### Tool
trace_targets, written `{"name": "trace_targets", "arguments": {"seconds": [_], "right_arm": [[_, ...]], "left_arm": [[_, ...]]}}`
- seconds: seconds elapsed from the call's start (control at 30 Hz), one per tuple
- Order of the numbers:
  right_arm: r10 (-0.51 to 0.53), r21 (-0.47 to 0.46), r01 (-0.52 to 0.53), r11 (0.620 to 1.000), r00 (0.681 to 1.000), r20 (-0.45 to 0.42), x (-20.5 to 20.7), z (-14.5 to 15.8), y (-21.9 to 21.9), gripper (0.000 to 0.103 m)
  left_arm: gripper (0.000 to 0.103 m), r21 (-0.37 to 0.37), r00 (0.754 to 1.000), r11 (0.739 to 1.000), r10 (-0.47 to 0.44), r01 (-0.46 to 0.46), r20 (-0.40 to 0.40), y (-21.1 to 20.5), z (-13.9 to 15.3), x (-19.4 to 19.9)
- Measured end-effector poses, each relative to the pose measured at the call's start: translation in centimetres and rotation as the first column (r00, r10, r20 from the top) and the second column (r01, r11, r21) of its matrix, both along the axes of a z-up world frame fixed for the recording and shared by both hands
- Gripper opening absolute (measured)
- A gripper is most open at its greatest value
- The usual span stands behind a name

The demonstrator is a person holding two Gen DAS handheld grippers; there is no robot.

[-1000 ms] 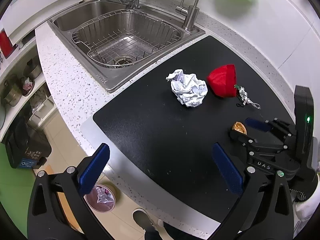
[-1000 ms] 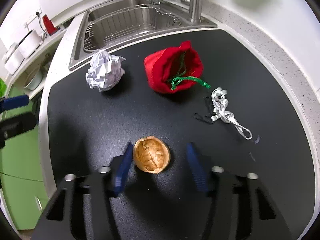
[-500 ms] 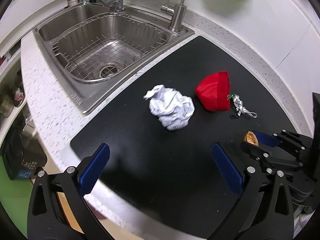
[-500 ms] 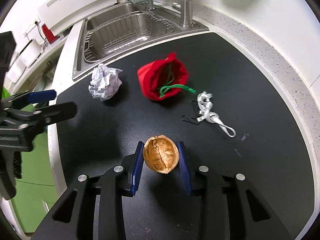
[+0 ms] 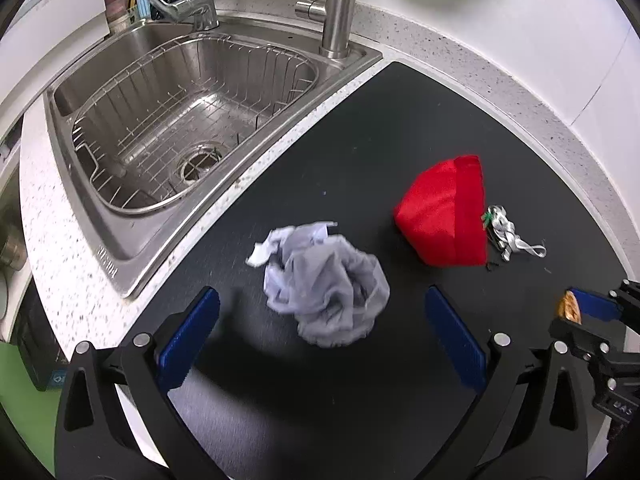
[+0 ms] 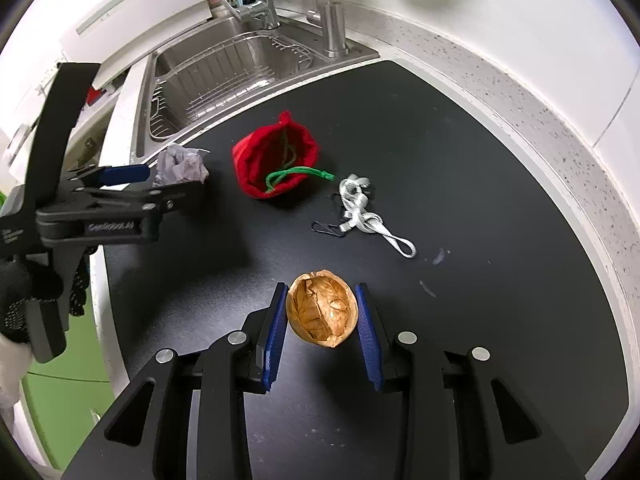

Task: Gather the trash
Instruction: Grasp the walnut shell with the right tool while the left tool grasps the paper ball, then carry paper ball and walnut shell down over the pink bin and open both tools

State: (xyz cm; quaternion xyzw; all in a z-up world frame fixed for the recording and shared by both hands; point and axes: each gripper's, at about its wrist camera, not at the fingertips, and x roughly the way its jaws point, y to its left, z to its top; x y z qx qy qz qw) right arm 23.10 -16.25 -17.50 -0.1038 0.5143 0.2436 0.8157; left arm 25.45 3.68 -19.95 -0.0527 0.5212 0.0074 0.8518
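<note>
The right claw (image 6: 321,316) pinches the walnut shell (image 6: 322,310) just above the black mat (image 6: 480,184) on the table. The left claw (image 5: 320,320), spread wide, hangs over the crumpled paper (image 5: 326,286), left of the red pouch (image 6: 276,162). Next, probably: lower and close on the paper, shell into the pouch.

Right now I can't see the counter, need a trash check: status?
Right tool shut on walnut shell. Left tool open around crumpled paper, not gripping. Red pouch open on mat; path clear.

Home kitchen, steel sink (image 5: 120,216), taps (image 5: 338,20), speckled counter (image 5: 520,92)
</note>
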Motion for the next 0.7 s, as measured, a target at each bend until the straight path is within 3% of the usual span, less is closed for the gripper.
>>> {"name": "trace_targets", "arguments": {"seconds": [0.03,0.1,0.13,0.17,0.27,0.43,0.7], "right_arm": [[-0.003,0.001,0.003,1.000,1.000,-0.001,0.0,0.0,-0.2,0.033],[-0.006,0.001,0.006,1.000,1.000,-0.001,0.0,0.0,-0.4,0.033],[-0.009,0.002,0.009,1.000,1.000,0.000,0.0,0.1,-0.6,0.033],[-0.010,0.002,0.010,1.000,1.000,0.001,0.0,0.1,-0.6,0.033],[-0.013,0.003,0.013,1.000,1.000,0.004,-0.2,0.3,-0.8,0.033],[0.003,0.010,-0.003,1.000,1.000,0.011,-0.9,1.0,-0.2,0.033],[0.095,0.037,-0.097,0.995,0.995,0.043,-4.0,3.0,3.9,0.033]], "left_arm": [[0.097,0.000,1.000,1.000,-0.005,0.005,0.004,-0.1,-0.1,0.2],[0.074,0.011,1.000,1.000,-0.013,0.013,-0.004,-0.3,-0.3,0.5],[0.056,0.015,1.000,1.000,-0.015,0.015,-0.009,-0.4,-0.5,0.6],[0.047,0.012,1.000,1.000,-0.018,0.019,-0.009,-0.5,-0.6,0.6],[0.041,0.009,1.000,1.000,-0.028,0.028,0.008,-0.8,-0.2,0.3],[0.040,-0.018,1.000,1.000,-0.022,0.022,0.020,-0.3,0.7,-1.2],[0.040,-0.028,0.998,0.999,0.028,-0.026,0.062,2.6,4.0,-7.6]]}}
